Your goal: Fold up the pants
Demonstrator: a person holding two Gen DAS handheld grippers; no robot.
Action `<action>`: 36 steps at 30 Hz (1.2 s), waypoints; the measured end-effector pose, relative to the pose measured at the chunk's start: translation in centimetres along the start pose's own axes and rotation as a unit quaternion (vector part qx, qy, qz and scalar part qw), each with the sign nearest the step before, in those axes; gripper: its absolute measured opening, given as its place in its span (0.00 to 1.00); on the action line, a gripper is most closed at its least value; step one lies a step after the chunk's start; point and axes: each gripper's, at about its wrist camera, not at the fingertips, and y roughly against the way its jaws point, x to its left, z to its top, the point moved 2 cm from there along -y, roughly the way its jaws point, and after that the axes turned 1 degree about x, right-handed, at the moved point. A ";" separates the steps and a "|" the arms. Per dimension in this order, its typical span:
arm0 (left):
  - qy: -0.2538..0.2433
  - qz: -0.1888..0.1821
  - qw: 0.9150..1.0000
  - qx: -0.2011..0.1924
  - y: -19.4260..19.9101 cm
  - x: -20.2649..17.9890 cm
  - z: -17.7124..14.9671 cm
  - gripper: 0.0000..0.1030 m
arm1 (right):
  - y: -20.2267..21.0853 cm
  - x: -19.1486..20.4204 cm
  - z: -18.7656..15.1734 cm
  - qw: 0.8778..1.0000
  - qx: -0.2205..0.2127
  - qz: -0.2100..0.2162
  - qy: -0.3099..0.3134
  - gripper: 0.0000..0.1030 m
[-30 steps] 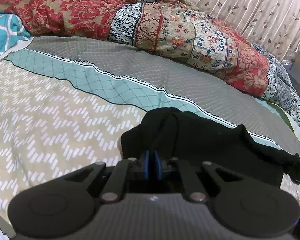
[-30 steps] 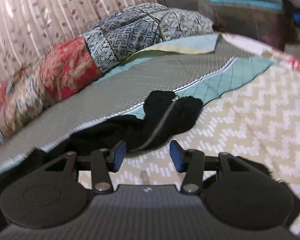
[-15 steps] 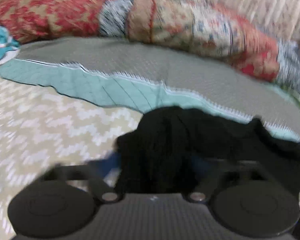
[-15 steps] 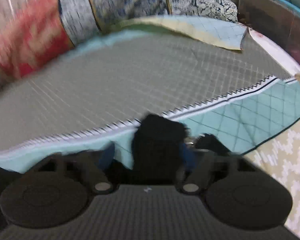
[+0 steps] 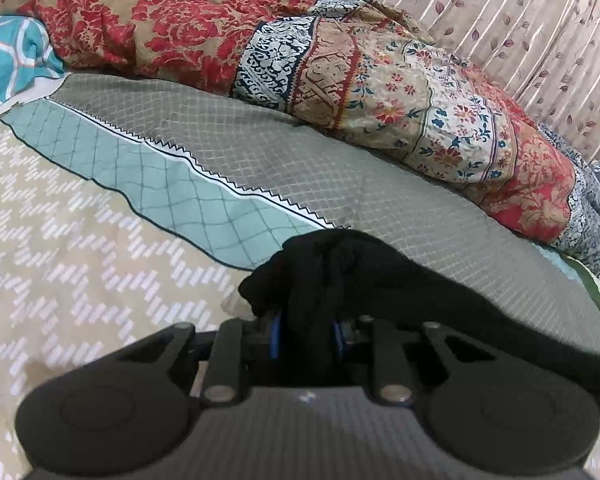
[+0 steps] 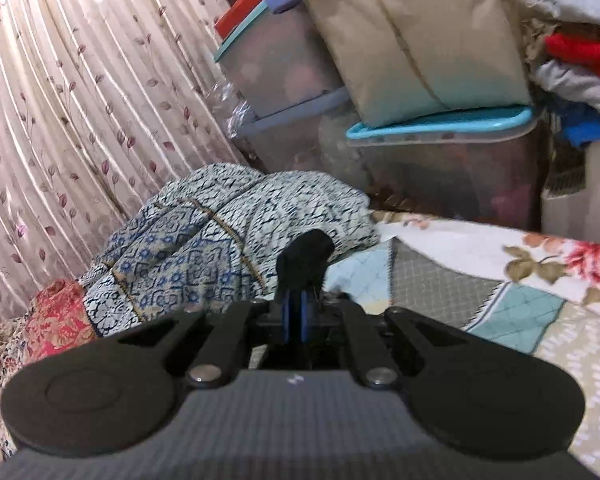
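Folding has barely begun: the left gripper (image 5: 306,338) is closing on bunched black pants (image 5: 364,276) lying just ahead of it, the right gripper (image 6: 295,316) pinches another corner, and every fold remains.

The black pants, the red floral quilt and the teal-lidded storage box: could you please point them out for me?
black pants (image 5: 364,276), left wrist view, bunched fabric.
red floral quilt (image 5: 160,20), left wrist view, upper folds.
teal-lidded storage box (image 6: 440,130), right wrist view, lid edge.

At the lower centre of each wrist view, black fabric is pinched between blue-padded jaws: the left gripper (image 5: 306,338) is closing, while the right gripper (image 6: 294,314) is clamped nearly together.
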 end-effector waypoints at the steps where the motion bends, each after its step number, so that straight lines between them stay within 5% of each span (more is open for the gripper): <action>1: 0.003 -0.001 1.000 0.001 -0.1 0.1 0.0 0.20 | -0.8 0.2 -0.2 1.000 0.003 0.001 -0.007 0.08; 3: 0.012 -0.003 1.000 0.002 -0.1 0.4 0.0 0.20 | -2.4 0.8 -0.6 1.000 0.014 0.005 -0.022 0.08; 6: 0.045 -0.008 0.999 0.003 0.1 1.3 0.1 0.20 | -5.0 1.3 -1.6 0.997 0.065 0.008 -0.046 0.21; 7: 0.065 -0.013 0.998 0.002 0.1 1.9 0.1 0.21 | -5.6 1.3 -1.9 0.995 0.082 0.015 -0.052 0.48; 9: 0.097 -0.023 0.995 0.002 0.0 2.8 -0.2 0.21 | -5.3 1.2 -2.4 0.997 0.064 0.004 -0.040 0.69; 14: 0.080 -0.013 0.997 -0.012 0.1 2.4 -1.4 0.23 | -5.3 -2.9 -5.2 0.995 0.093 -0.011 -0.036 0.62; 16: 0.077 -0.009 0.997 -0.016 0.4 2.2 -1.5 0.21 | -5.6 -5.3 -6.8 0.992 0.111 -0.026 -0.057 0.42; 20: 0.079 -0.007 0.996 -0.037 2.7 1.9 -1.4 0.17 | -5.9 -7.4 -9.3 0.987 0.124 -0.017 -0.098 0.40; 24: 0.064 -0.008 0.997 -0.050 5.2 1.5 -1.8 0.16 | -6.6 -4.4 -9.8 0.990 0.106 0.029 -0.092 0.45; 26: 0.047 0.005 0.997 -0.065 6.2 1.2 -2.2 0.16 | -9.3 -1.2 -10.6 0.987 0.151 0.023 -0.042 0.45; 28: 0.033 0.028 0.996 -0.077 6.8 0.9 -2.7 0.16 | -11.9 2.6 -12.0 0.971 0.228 0.072 -0.007 0.49; 30: 0.030 0.048 0.995 -0.079 6.6 0.9 -2.9 0.16 | -12.3 5.7 -12.5 0.958 0.256 0.130 0.014 0.49; 32: 0.044 0.051 0.996 -0.064 6.1 1.6 -2.9 0.16 | -10.7 6.3 -11.5 0.964 0.206 0.166 0.029 0.49; 36: 0.066 0.050 0.996 -0.043 4.9 2.5 -3.1 0.16 | -9.2 -0.5 -10.1 0.986 0.136 0.079 -0.055 0.55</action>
